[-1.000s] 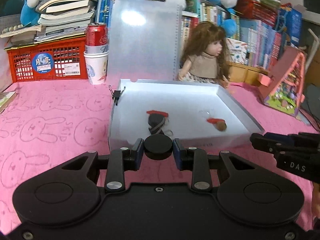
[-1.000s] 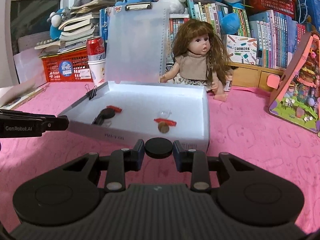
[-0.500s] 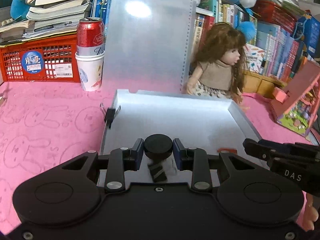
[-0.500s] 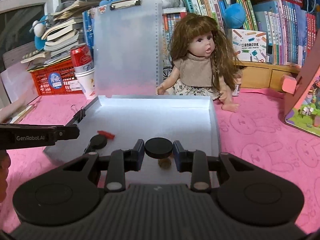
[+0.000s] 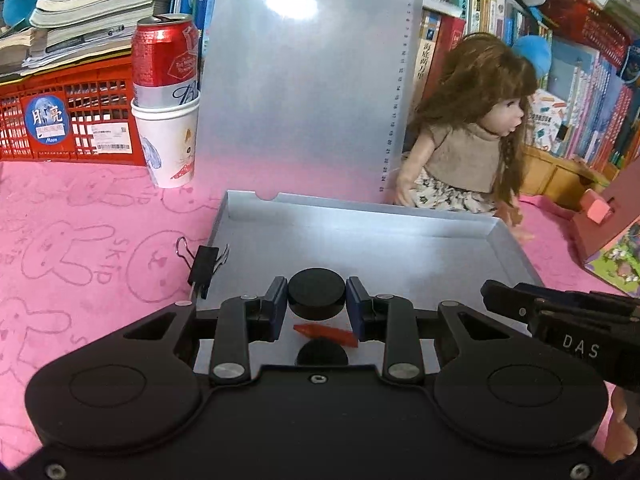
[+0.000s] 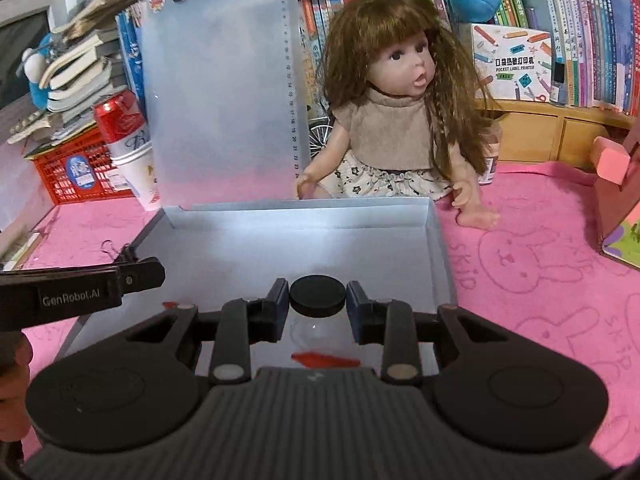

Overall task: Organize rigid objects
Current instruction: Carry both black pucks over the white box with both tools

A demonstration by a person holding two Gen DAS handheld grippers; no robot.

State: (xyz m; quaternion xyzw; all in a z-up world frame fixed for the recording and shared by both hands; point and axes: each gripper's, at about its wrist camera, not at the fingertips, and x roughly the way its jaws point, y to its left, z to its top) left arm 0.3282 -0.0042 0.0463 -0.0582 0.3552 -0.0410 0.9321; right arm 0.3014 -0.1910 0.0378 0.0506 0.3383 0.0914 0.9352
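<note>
**Both grippers poised over the white tray**

The white tray (image 5: pixel 360 240) lies on the pink-covered bench (image 5: pixel 80 240), in front of the doll (image 6: pixel 396 120) and the upright clipboard (image 5: pixel 304 80). A binder clip (image 5: pixel 204 266) grips the tray's left wall.

The left gripper (image 5: pixel 317 308) hovers over the tray's near end. Right below it lie a small black round piece (image 5: pixel 322 354) and a red strip (image 5: pixel 326 333). Its fingers (image 5: pixel 276 308) stand apart, with nothing between them.

The right gripper (image 6: pixel 317 308) hangs over the tray's near right part, fingers likewise parted and empty, above another red strip (image 6: pixel 324 359) and a faint clear ring (image 6: pixel 316 330).

This looks like the approach before a pick: each gripper appears lined up on one small item. The next move would call for lowering until the fingers straddle the piece, then closing gently, since such flat items on a smooth tray floor may slide away.
</note>
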